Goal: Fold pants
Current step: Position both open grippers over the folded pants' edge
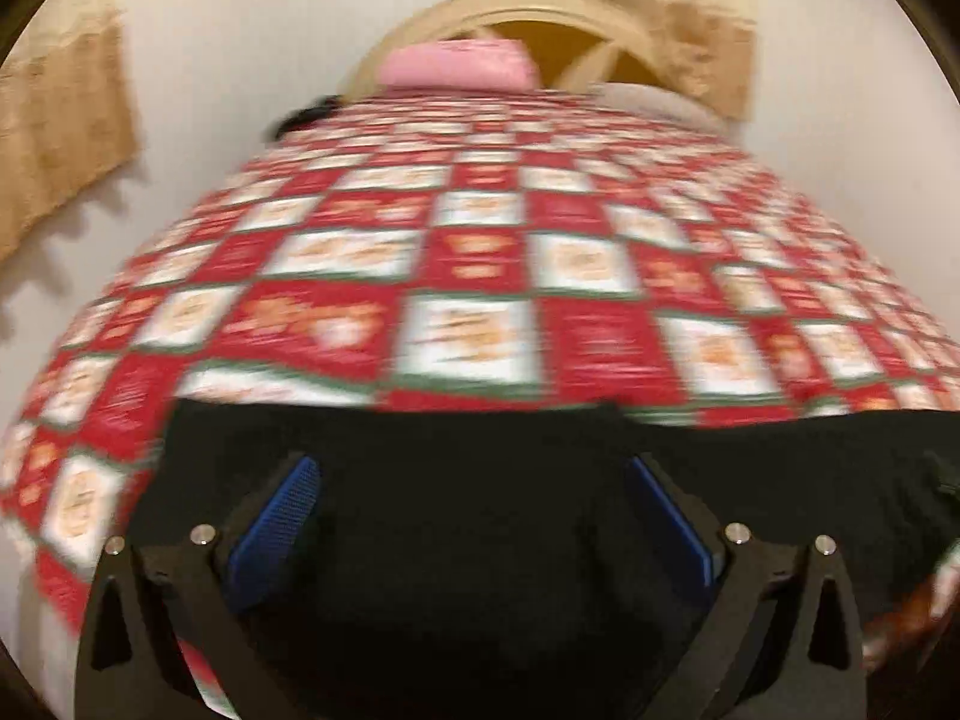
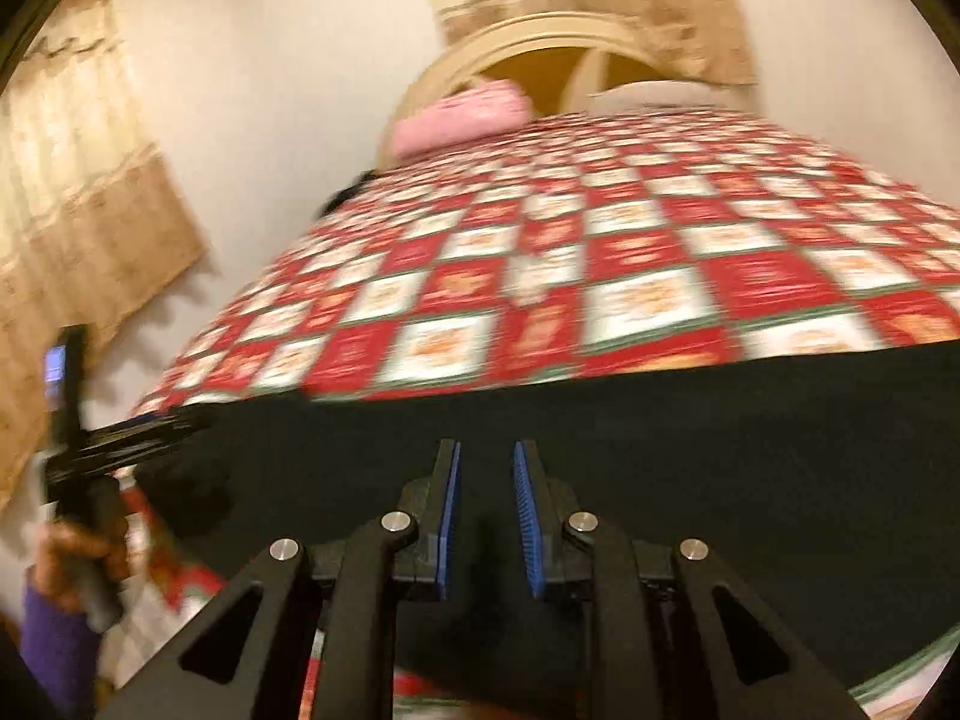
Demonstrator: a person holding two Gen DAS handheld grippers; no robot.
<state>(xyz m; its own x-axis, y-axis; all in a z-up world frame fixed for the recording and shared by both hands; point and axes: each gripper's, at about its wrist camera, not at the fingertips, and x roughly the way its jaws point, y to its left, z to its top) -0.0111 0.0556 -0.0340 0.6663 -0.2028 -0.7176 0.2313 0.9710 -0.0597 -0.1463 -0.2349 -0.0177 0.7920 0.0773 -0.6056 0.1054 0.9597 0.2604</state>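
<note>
We see our left gripper [image 1: 474, 480] with its blue pads [image 1: 282, 528] spread wide over the black pants [image 1: 456, 540], which lie flat at the near edge of the red-and-white checked bedspread [image 1: 480, 252] (the picture is blurred). Farther off, a pink pillow [image 1: 459, 65] rests against the cream headboard [image 1: 510, 6].

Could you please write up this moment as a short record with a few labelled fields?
surface: bed with a red and white checked bedspread
garment: black pants lying at the near edge of the bed
left gripper: open wide above the pants
right gripper: open with a narrow gap, over the pants
far end: pink pillow against a cream headboard
image quality: both views motion-blurred
</note>
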